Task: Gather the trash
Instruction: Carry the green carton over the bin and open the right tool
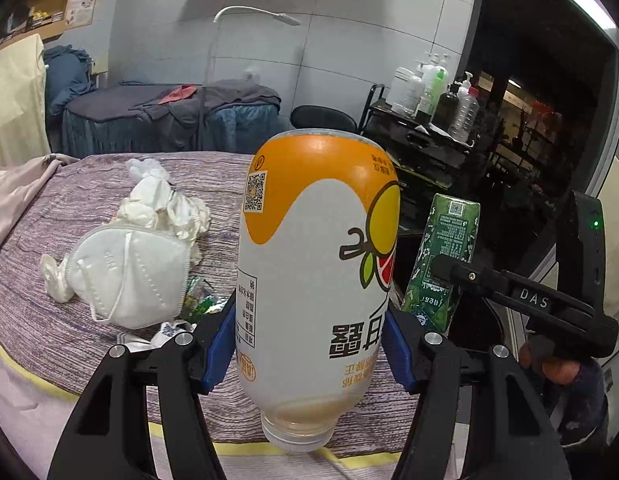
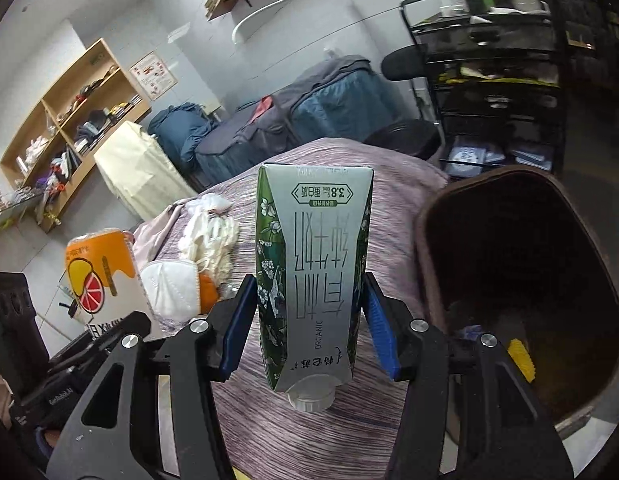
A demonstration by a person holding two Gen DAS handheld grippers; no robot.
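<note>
A: What do we hold on the left?

B: An orange-and-white drink bottle [image 1: 317, 272], cap end toward the camera, printing upside down. Our left gripper [image 1: 309, 344] is clamped on it, a blue pad [image 1: 219, 344] pressed to each flank, above the striped purple bedcover [image 1: 49, 312].

A: And on the right?

B: A green-and-silver milk carton [image 2: 313, 280], also inverted, white spout cap nearest the lens. Our right gripper [image 2: 309, 324] grasps it by its side panels. Just to its right we see the open brown trash bin [image 2: 521, 280], with something yellow [image 2: 521, 358] inside near its rim.

A: What remains on the bed?

B: A white face mask [image 1: 125, 280], touching crumpled white tissues [image 1: 165, 204] behind it, and a green wrapper [image 1: 199, 300] beside the mask. Farther off stand a black cart [image 1: 421, 136] of bottles and a massage table [image 1: 169, 116] under blue-grey covers.
</note>
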